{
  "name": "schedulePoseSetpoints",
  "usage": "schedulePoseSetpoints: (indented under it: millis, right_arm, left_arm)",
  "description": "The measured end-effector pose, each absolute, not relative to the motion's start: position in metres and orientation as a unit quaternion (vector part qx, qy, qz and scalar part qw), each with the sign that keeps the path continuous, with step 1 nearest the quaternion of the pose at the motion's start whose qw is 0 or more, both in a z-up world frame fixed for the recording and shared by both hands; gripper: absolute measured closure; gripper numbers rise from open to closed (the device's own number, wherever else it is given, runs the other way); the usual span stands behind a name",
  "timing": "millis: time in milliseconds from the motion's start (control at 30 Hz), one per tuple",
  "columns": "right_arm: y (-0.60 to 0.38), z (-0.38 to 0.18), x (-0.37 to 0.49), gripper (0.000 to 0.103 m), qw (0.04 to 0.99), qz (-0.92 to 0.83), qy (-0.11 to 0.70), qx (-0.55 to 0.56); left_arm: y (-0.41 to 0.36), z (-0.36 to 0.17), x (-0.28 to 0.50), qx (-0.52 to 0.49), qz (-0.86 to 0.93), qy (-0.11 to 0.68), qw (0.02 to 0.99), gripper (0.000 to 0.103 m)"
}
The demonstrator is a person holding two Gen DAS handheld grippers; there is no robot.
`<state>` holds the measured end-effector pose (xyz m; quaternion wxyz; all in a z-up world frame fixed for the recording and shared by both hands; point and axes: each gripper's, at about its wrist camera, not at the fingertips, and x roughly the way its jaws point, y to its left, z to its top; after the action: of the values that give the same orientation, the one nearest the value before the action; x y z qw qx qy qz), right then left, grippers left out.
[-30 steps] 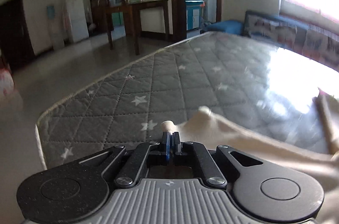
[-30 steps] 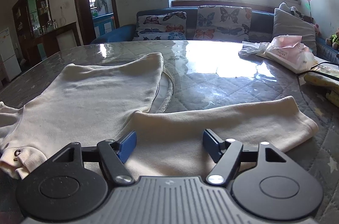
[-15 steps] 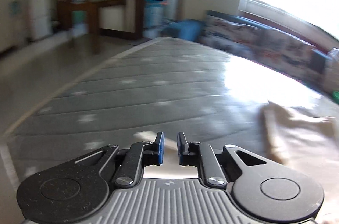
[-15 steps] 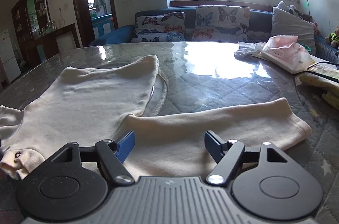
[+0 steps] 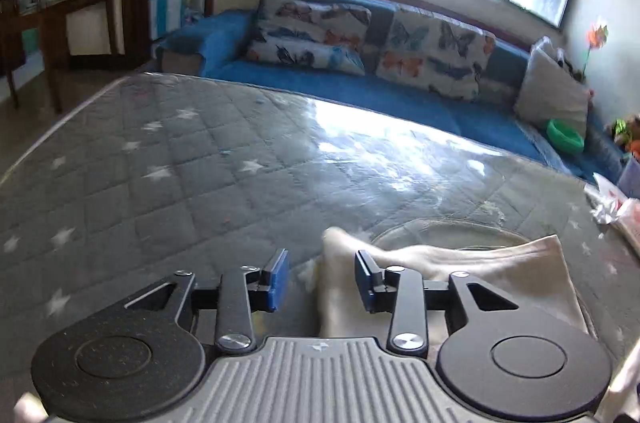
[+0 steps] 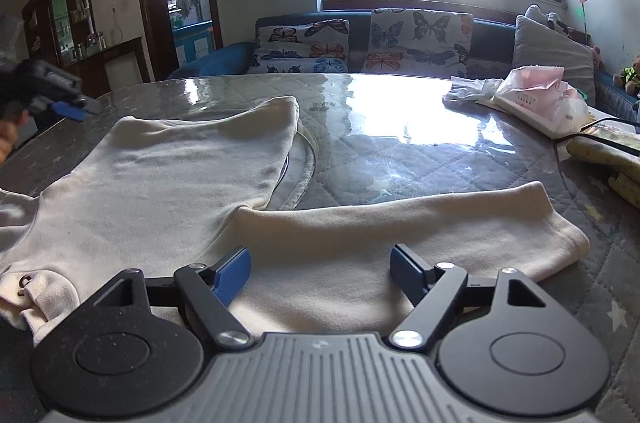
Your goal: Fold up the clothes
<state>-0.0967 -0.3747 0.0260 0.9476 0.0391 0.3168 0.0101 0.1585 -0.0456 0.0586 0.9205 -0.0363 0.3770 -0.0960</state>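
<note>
Looking through the left wrist view: left gripper [image 5: 320, 281] has its jaws apart with nothing between them, nosed at the corner of the cream garment [image 5: 452, 287] on the grey quilted table [image 5: 168, 183]. My read: it's lined up on that corner so a pinch can take a fold edge. A second ago this gripper was clamped on a bit of cream cloth and faced the doorway side; half a second ago the jaws were nearly closed mid-swing. Now they're spread and it faces the sofa [image 5: 400, 71].

Right wrist view: right gripper [image 6: 320, 277] is spread wide and empty, low over the sleeve [image 6: 420, 223], which runs out to the right. Garment body lies flat to the left, buttoned neck nearest the camera. Likely parked over the sleeve ready to take it. Pose is close to unchanged across the second. Left gripper shows at far left edge beyond the hem.
</note>
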Motion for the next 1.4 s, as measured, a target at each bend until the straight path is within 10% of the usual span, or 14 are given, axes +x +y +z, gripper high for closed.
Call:
schedulePoseSetpoints:
  millis: [233,433,800,967,1133,1233,1400]
  right_arm:
    - [-0.379,0.065,-0.075,0.031,0.947,0.067,0.309,0.05]
    - [-0.382,0.09,0.011,0.044,0.941,0.099,0.316,0.068]
    - [-0.36,0.049,0.138,0.057,0.917,0.089,0.381,0.077]
    - [-0.351,0.039,0.143,0.093,0.917,0.09,0.383,0.063]
    - [-0.338,0.039,0.134,0.092,0.932,0.063,0.356,0.025]
    - [-0.336,0.039,0.135,0.062,0.932,0.054,0.358,0.016]
    - [-0.338,0.053,0.122,0.063,0.939,0.058,0.338,0.01]
  left_arm:
    - [-0.064,0.034,0.204,-0.019,-0.099,0.411,0.906,0.055]
    - [-0.062,0.03,0.204,-0.026,-0.129,0.4,0.907,0.092]
    - [-0.047,0.044,0.197,-0.045,-0.173,0.326,0.928,0.093]
    - [-0.048,0.044,0.197,-0.039,-0.19,0.307,0.932,0.093]
    - [-0.057,0.034,0.206,-0.016,-0.149,0.32,0.935,0.093]
    - [-0.058,0.028,0.211,-0.015,-0.137,0.336,0.931,0.088]
    - [-0.047,0.038,0.205,-0.029,-0.109,0.323,0.94,0.08]
